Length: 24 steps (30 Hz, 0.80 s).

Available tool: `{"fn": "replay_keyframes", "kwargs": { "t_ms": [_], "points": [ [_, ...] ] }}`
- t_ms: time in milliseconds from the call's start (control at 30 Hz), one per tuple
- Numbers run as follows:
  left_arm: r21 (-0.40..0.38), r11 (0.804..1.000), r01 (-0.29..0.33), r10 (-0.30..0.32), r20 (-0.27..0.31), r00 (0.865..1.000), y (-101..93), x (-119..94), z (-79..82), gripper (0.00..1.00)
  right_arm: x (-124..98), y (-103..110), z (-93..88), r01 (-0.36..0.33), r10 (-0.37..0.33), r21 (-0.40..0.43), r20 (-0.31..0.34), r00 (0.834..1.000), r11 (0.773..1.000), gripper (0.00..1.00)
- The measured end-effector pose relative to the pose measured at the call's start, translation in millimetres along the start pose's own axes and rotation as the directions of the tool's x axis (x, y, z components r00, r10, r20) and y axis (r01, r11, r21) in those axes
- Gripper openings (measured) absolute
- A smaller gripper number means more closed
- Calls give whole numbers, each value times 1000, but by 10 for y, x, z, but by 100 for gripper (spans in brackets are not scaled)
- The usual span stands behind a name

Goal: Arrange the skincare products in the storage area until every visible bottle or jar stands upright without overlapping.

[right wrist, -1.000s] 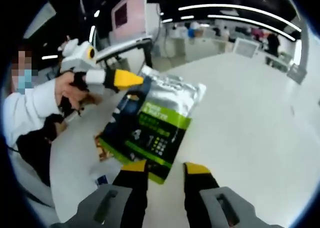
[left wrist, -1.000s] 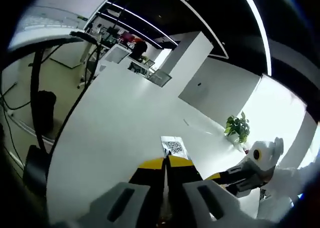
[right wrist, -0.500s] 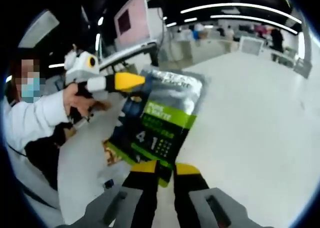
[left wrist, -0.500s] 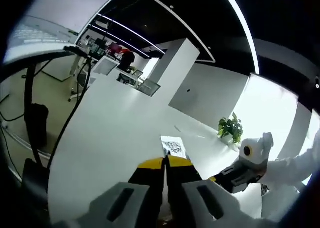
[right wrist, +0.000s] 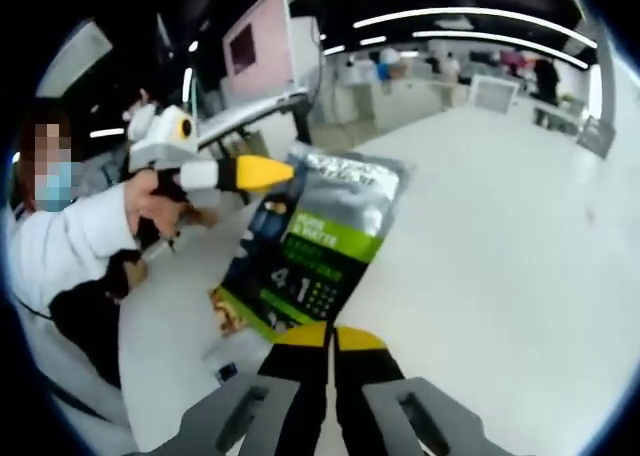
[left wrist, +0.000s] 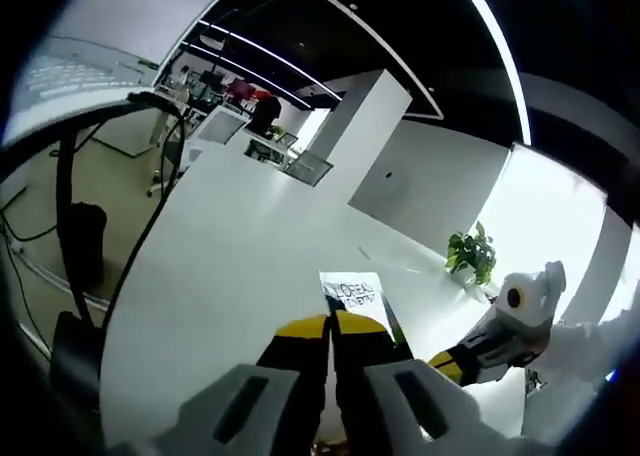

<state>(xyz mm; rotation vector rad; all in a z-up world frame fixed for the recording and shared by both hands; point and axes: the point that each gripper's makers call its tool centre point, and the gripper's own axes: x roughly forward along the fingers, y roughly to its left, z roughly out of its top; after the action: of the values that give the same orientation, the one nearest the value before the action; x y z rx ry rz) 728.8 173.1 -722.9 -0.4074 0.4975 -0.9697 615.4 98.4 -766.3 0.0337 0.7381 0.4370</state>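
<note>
A person holds a silver, black and green pouch [right wrist: 318,246] in the air over a wide white tabletop [right wrist: 500,236], one hand-held gripper at each end of it. In the right gripper view, the right hand-held gripper [right wrist: 330,338] has its yellow-tipped jaws pressed together on the pouch's lower edge. The left hand-held gripper [right wrist: 270,173], held in a hand [right wrist: 150,201] with a white sleeve, reaches in from the left and its yellow tip meets the pouch's upper corner.

In the left gripper view, the left hand-held gripper [left wrist: 333,324] has its jaws pressed together, with a white printed edge of the pouch [left wrist: 358,294] rising just beyond the tips. The right hand-held gripper [left wrist: 448,364] enters from the right, low in the view. A potted plant [left wrist: 474,257] stands near the tabletop's far edge.

No bottle or jar can be made out. A small flat item lies on the tabletop below the pouch, too unclear to name.

Likely risks: the pouch is thin and soft, held only at its edges, so it could slip out of a pinch or buckle if the two ends are pulled unevenly. Set down carelessly, it would probably flop flat rather than stand.
</note>
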Motion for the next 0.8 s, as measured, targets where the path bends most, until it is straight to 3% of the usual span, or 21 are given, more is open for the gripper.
{"fn": "replay_keyframes", "kwargs": {
  "t_ms": [233,333,567,700,800],
  "points": [
    [14,1000,9,-9,-1,1000,-174,22,113,3,-185,16,94,28,-28,-16,9,1000,999,0],
    [36,999,17,-17,-5,1000,-281,28,172,3,-301,16,148,42,-42,15,21,999,999,0],
    [136,990,35,-31,-33,999,-576,49,232,3,-563,44,203,84,-84,5,37,996,996,0],
    [138,989,53,-48,-41,998,-746,68,247,3,-719,23,210,115,-115,2,44,992,993,0],
    [184,980,70,-60,-57,997,-906,74,254,3,-824,11,210,127,-128,19,53,990,992,0]
  ]
}}
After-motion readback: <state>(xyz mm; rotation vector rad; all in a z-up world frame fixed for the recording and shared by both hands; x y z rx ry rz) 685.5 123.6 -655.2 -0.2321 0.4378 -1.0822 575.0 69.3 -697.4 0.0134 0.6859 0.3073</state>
